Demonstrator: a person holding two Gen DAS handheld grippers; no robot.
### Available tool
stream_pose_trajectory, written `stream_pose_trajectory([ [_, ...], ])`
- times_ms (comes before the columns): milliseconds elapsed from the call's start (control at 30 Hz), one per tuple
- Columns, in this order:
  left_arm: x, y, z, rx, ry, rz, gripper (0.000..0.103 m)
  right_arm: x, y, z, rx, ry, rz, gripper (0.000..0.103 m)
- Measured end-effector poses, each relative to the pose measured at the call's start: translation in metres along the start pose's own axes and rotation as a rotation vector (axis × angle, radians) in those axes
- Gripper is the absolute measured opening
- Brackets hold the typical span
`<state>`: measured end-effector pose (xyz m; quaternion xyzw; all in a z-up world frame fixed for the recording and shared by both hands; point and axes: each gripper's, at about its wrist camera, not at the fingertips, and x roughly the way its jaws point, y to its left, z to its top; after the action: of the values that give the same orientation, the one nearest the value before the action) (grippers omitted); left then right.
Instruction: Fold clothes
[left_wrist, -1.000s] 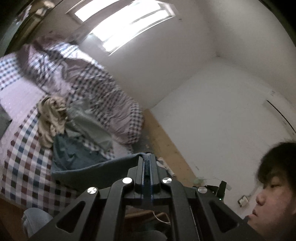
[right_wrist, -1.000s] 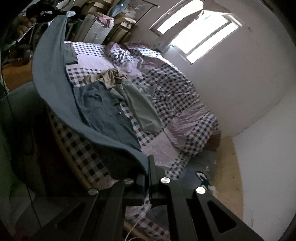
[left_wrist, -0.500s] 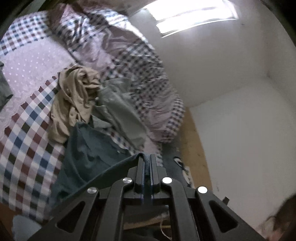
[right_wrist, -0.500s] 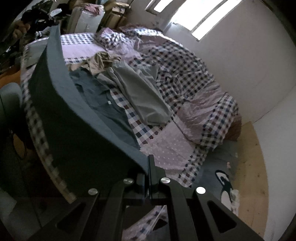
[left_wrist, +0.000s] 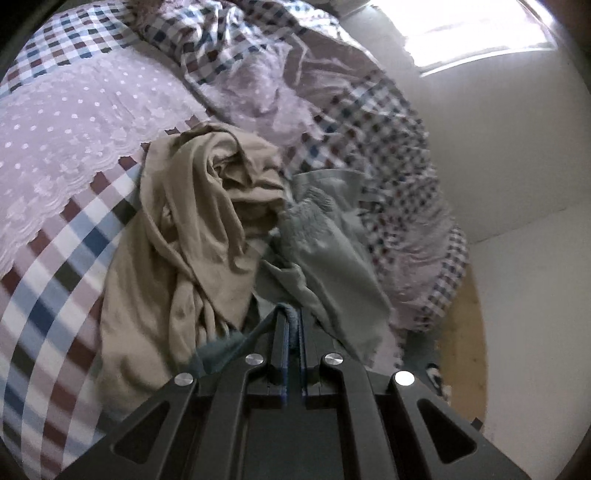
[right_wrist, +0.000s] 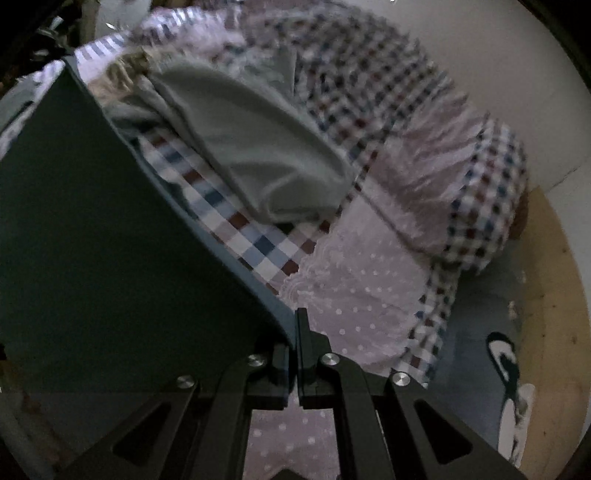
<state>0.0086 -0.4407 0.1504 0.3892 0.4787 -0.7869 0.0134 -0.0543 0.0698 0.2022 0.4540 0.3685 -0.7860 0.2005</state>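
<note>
**Dark blue garment stretched between both grippers above the bed**

Most of the dark blue garment (right_wrist: 110, 229) is in shadow in the right wrist view, a broad sheet filling the left half and running out of frame, so its shape and type cannot be made out. In the left wrist view only a narrow pinched edge of it (left_wrist: 291, 325) shows. Motion blur smears the far end of the bed in the right view.

The bed (left_wrist: 74, 122) carries a checked and polka-dot lilac cover, with a rumpled checked quilt (left_wrist: 332, 92) toward the wall. A crumpled beige garment (left_wrist: 192, 236) lies on the cover, touching a grey-green garment (left_wrist: 332, 251) beside it; the grey-green one (right_wrist: 258, 155) also shows in the right view. Beyond the bed's edge are a wooden floor (right_wrist: 554, 295), a blue rug (right_wrist: 476, 325) and white walls; a bright window (left_wrist: 472, 33) sits at upper right.

The left gripper (left_wrist: 292, 332) is clamped narrow on the garment's edge, pointing down over the clothes pile. The right gripper (right_wrist: 297, 332) is likewise closed on the cloth's border, angled over the bed's corner.
</note>
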Motion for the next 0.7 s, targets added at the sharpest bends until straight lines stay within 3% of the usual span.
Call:
stream_pose_trajectory([
  [267, 0.083, 0.017, 0.022, 0.003, 0.048, 0.164, 0.002, 0.096, -0.004, 0.014, 0.026, 0.152, 0.075, 0.0],
  [533, 0.121, 0.017, 0.027, 0.056, 0.053, 0.244, 0.003, 0.136, -0.011, 0.008, 0.08, 0.205, 0.094, 0.0],
  [633, 0.13, 0.025, 0.027, 0.046, 0.055, 0.247, 0.003, 0.145, -0.015, 0.004, 0.133, 0.213, 0.077, 0.008],
  [700, 0.132, 0.029, 0.026, 0.04, 0.052, 0.238, 0.004, 0.148, -0.024, 0.001, 0.195, 0.208, 0.049, 0.019],
])
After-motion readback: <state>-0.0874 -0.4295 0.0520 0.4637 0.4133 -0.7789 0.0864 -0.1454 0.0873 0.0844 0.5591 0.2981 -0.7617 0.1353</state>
